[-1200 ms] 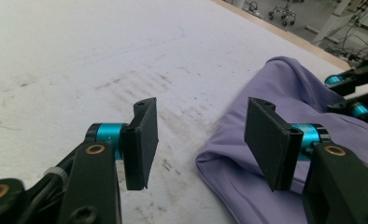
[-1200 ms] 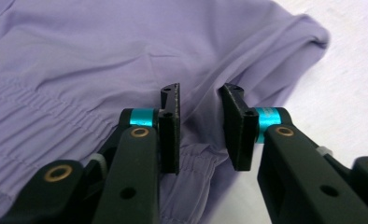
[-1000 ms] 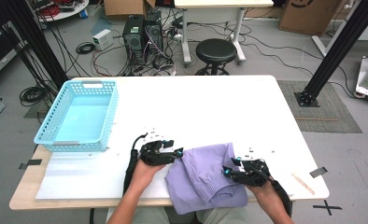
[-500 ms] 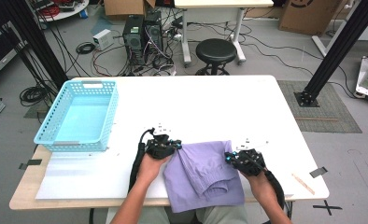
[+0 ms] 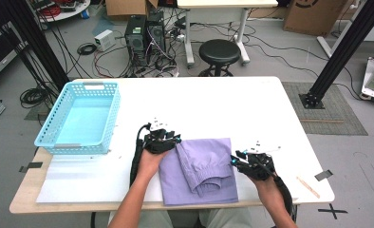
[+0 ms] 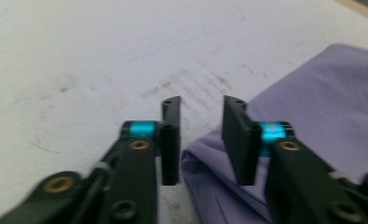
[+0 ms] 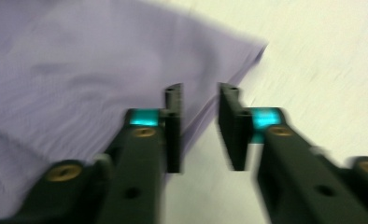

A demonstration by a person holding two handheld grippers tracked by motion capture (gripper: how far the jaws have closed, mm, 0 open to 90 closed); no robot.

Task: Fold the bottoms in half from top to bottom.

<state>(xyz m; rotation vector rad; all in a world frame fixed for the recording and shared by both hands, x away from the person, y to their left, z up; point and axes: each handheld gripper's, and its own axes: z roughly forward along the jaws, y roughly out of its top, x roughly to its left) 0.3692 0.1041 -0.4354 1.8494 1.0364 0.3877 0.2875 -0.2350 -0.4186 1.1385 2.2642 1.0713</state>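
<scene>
Purple garment [image 5: 199, 168] lies folded flat on the white surface [image 5: 232, 109], at its near edge, right of the blue basket [image 5: 78, 118]. Everything below is placed relative to the garment.

Left tool [image 5: 162, 141] sits at the garment's far-left corner, right tool [image 5: 251, 164] at its right edge. Both have jaws apart with a clear gap, nothing clamped. In the left gripper view the left tool [image 6: 201, 140] straddles a folded cloth edge. In the right gripper view the right tool [image 7: 200, 128] has one jaw over the fabric border and the other over bare surface. My read: both are flanking opposite sides to take or square up edges for another fold.

Room: wide bare surface beyond the garment and to its right. The basket is near on the left and looks empty. The garment's near hem is at the surface's front lip, so no slack toward the person.
</scene>
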